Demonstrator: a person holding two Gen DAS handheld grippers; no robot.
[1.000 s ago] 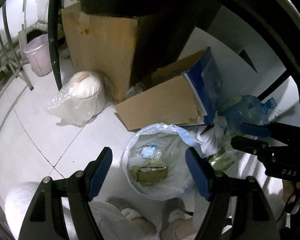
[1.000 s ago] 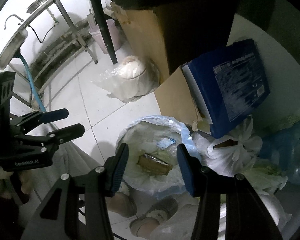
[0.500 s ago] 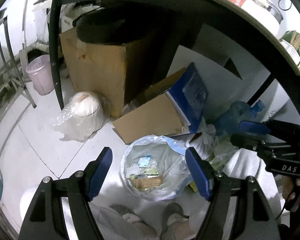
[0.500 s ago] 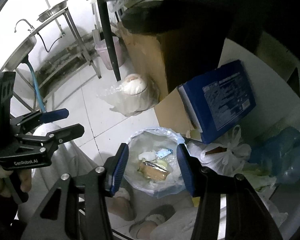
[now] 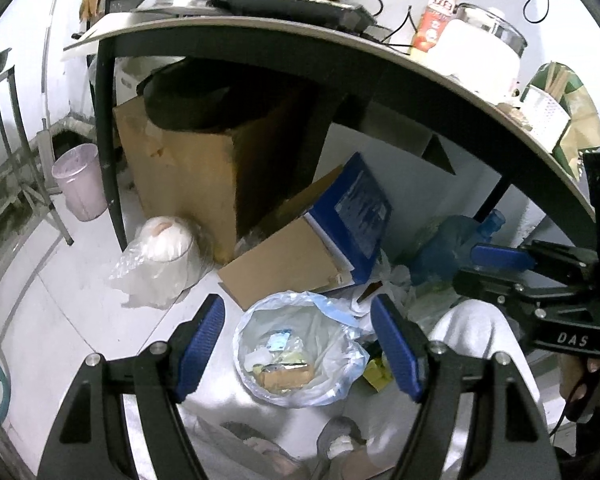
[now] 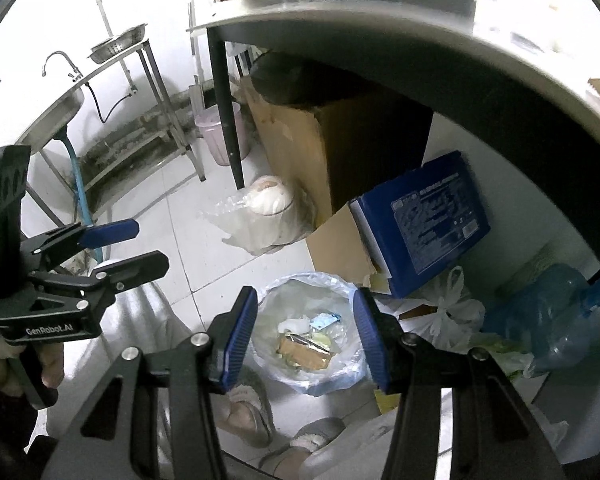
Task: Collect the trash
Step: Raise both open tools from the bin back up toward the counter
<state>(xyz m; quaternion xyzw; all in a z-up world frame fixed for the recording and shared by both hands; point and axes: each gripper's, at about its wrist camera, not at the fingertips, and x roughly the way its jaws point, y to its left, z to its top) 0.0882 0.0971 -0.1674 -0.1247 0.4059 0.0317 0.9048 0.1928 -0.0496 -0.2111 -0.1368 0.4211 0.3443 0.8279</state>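
Both tongs hung high over the floor, looking down past the person's slippered feet. The left tongs (image 5: 298,344) stood wide apart with nothing between the blue pads, and the right tongs (image 6: 306,334) were likewise spread and empty.

Directly below and between the pads of each pair sat the trash bin (image 5: 340,380), a round container lined with a pale blue-white plastic bag whose rim folded outward. Inside it lay the trash: a flat brown packet (image 6: 306,354) with a foil edge, its long axis running roughly left to right across the right wrist view, tilted slightly down toward the right pad. Just beyond it, farther from the tongs, lay a small blue-and-white wrapper (image 6: 324,319) and a crumpled white scrap (image 6: 296,326).

Beyond the bin, a blue box (image 6: 424,220) leaned against a flattened sheet of cardboard, and behind those a tall cardboard carton (image 5: 188,176) stood under the counter (image 5: 380,68). To the right of the right tongs lay a knotted white plastic bag (image 6: 448,312) and a large blue water jug (image 6: 548,312) on its side. To the left of the left tongs, beside the carton, stood a white pot wrapped in clear plastic (image 5: 164,256), and farther off a pink bucket (image 5: 80,184).
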